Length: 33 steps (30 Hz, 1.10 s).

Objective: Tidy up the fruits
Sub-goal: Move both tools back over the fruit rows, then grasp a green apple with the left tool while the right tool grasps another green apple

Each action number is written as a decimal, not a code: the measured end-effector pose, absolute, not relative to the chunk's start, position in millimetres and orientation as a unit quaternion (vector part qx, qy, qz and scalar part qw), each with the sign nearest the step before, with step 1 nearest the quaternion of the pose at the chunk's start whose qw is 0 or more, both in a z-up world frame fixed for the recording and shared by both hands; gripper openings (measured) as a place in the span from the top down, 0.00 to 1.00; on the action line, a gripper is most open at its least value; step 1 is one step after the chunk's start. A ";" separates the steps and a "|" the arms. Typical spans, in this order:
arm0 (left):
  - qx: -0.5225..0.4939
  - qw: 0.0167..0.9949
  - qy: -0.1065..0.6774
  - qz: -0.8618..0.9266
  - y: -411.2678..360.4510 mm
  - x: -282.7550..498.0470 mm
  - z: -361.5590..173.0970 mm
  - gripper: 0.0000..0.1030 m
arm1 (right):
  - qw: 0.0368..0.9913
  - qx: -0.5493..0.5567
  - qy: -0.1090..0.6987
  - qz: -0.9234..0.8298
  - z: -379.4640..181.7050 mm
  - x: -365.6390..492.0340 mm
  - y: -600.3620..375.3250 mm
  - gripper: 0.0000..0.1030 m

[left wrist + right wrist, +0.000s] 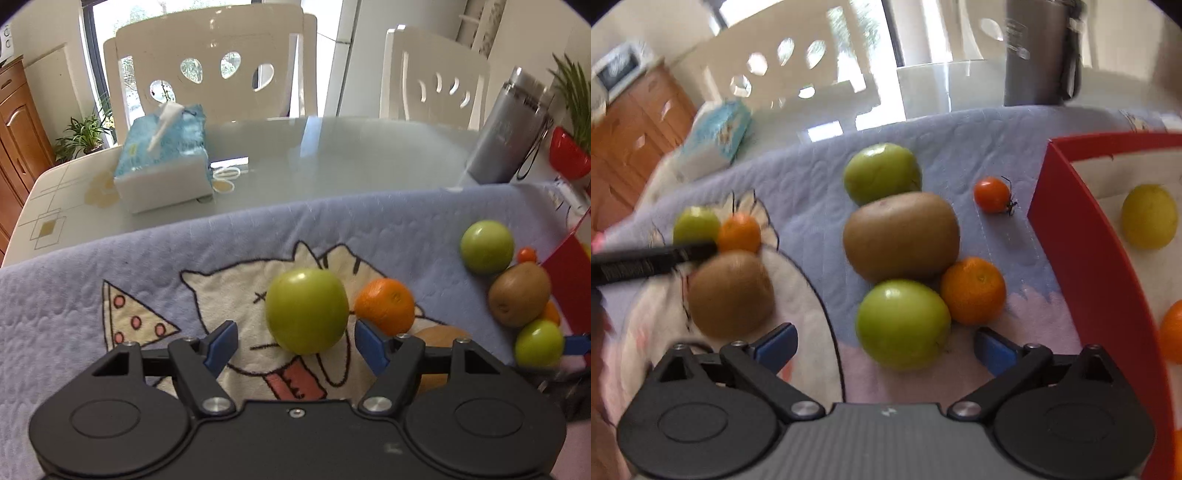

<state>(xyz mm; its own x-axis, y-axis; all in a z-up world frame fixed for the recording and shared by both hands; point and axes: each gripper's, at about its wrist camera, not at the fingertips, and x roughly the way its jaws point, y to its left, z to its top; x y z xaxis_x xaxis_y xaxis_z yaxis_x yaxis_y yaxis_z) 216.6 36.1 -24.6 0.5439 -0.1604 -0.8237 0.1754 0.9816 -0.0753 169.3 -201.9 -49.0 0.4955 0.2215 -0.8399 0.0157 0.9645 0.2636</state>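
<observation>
On a lilac cartoon blanket [74,295] lies a green fruit [306,312], between the fingers of my left gripper [295,347]; the pads stand clear of it. A mandarin [386,308] touches its right side, and a kiwi [439,336] peeks from behind the right finger. My right gripper [886,349] gapes wide around another green fruit [903,323], not touching it. Beside that fruit are a mandarin [973,290], a kiwi [901,236], a further green fruit [882,171] and a cherry tomato [991,194]. The red tray [1082,236] at right holds a yellow-green fruit [1148,216] and an orange one [1172,330].
A blue tissue box [162,147] stands on the glass table [351,158] beyond the blanket, with a grey bottle [509,136] and a red bowl [569,155] at the far right. White chairs [210,70] line the far side. The left gripper's black finger [653,260] crosses the right wrist view.
</observation>
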 end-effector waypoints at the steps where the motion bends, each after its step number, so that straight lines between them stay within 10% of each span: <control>1: 0.011 0.879 0.468 -0.093 35.2 217.2 -27.1 0.19 | 0.860 0.143 0.487 0.056 -49.7 167.2 -207.5 0.00; 33: 0.010 0.894 0.441 -0.083 31.3 221.1 -37.8 0.01 | 0.943 0.013 0.331 -0.014 -81.4 130.3 -164.1 0.02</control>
